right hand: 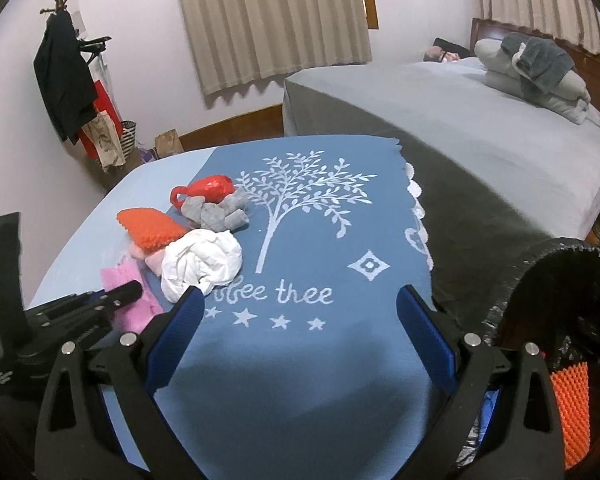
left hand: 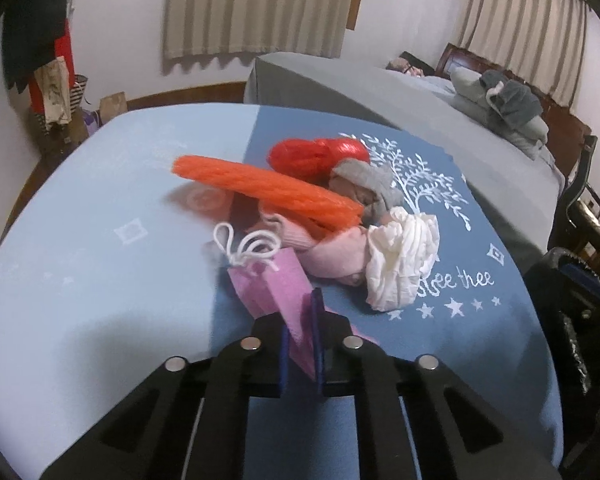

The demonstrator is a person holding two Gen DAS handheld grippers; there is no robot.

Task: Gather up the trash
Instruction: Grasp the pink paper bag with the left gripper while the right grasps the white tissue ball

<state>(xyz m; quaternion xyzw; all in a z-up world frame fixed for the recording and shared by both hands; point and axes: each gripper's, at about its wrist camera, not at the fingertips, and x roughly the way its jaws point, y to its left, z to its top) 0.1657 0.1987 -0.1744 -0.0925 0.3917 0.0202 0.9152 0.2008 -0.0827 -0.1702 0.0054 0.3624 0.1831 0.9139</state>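
A pile of trash lies on the blue cloth-covered table (left hand: 80, 280). My left gripper (left hand: 302, 320) is shut on a small pink paper bag (left hand: 276, 284) with white string handles. Beyond it lie an orange foam net (left hand: 268, 188), a red plastic bag (left hand: 316, 156), grey cloth (left hand: 370, 180), pink cloth (left hand: 332, 252) and a crumpled white tissue (left hand: 400, 256). My right gripper (right hand: 300, 304) is open and empty above the table, with the white tissue (right hand: 200, 264) just beyond its left fingertip. The left gripper (right hand: 80, 312) shows at the left of the right wrist view.
A black trash bag (right hand: 560, 280) stands open at the right, with an orange foam net (right hand: 572, 408) inside. A grey bed (right hand: 460, 120) with folded blankets lies behind the table. A coat rack (right hand: 64, 80) and paper bags stand at the far left wall.
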